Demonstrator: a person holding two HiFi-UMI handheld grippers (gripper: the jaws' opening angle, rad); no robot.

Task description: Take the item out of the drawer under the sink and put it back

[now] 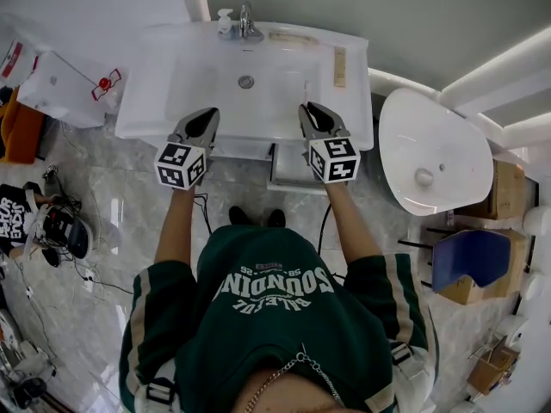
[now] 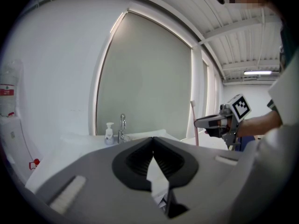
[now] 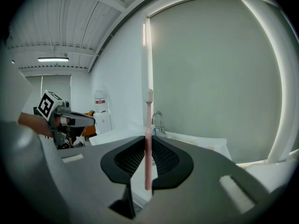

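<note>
My right gripper (image 3: 147, 141) is shut on a pink toothbrush (image 3: 149, 113), which stands upright between the pads with its bristles on top. In the head view the right gripper (image 1: 315, 119) hovers over the front right of the white sink (image 1: 146, 101). Below it, a drawer (image 1: 293, 172) under the sink looks pulled out. My left gripper (image 1: 201, 124) hangs over the sink's front left edge. In its own view the left gripper (image 2: 153, 139) has its tips together with nothing between them. That view also shows the toothbrush (image 2: 193, 120) at the right.
A faucet (image 1: 248, 20) and a soap bottle (image 1: 225, 22) stand at the back of the sink. A white toilet (image 1: 435, 153) is to the right, with boxes and a blue chair (image 1: 469, 261) beyond it. Bags and cables lie on the floor at left.
</note>
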